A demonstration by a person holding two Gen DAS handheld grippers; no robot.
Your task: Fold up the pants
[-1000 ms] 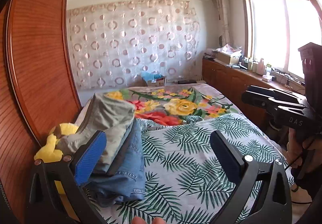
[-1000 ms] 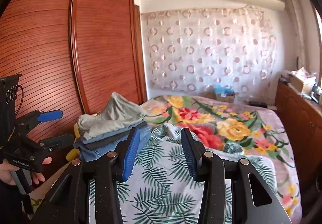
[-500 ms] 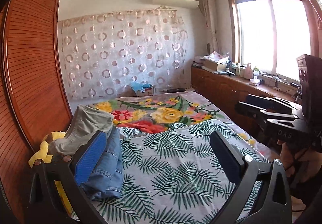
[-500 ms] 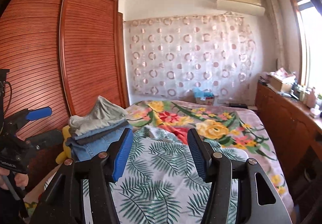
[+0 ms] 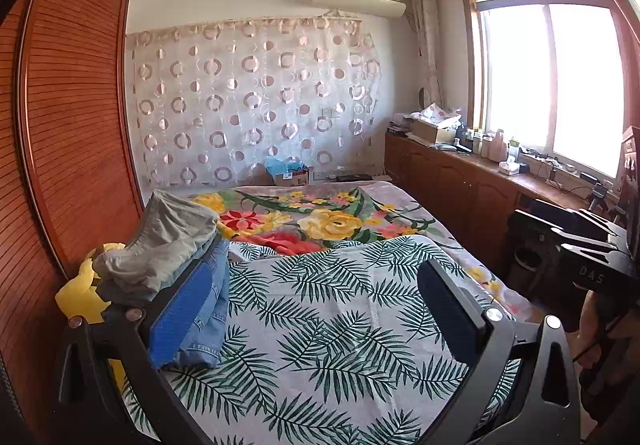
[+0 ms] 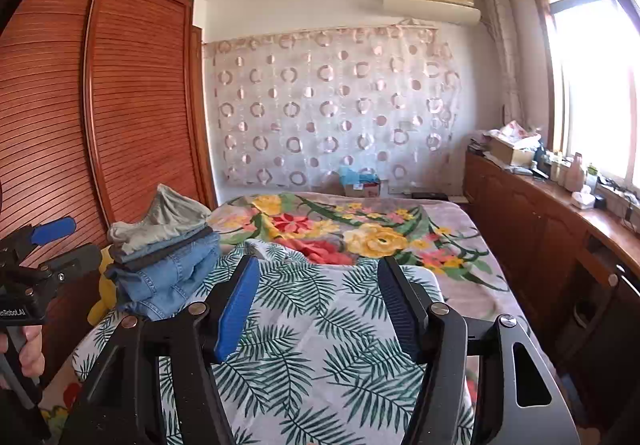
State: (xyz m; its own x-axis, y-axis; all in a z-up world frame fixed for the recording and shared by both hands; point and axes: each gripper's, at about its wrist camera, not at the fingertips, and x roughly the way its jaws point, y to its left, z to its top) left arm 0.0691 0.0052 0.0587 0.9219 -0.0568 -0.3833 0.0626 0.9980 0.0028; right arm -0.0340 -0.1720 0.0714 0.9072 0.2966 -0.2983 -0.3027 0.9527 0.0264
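A stack of folded pants lies at the left edge of the bed, grey pants [image 5: 160, 241] on top and blue jeans [image 5: 212, 309] at the bottom. In the right wrist view the grey pants [image 6: 168, 221] and the jeans [image 6: 168, 277] sit left of the fingers. My left gripper [image 5: 318, 269] is open and empty above the leaf-print sheet [image 5: 340, 329], just right of the stack. My right gripper [image 6: 319, 265] hangs over the same sheet [image 6: 320, 345]; its jaws are opening with nothing between them.
A floral blanket [image 5: 328, 221] covers the far half of the bed. A yellow plush toy [image 5: 80, 293] is wedged between the stack and the wooden wardrobe [image 5: 72, 125]. A cluttered wooden cabinet [image 5: 460, 189] runs under the window on the right. A cardboard box [image 5: 290, 175] sits beyond the bed.
Both grippers have drawn back from the bed, so the stack and sheet look farther off. The right jaws stand wider apart than before.
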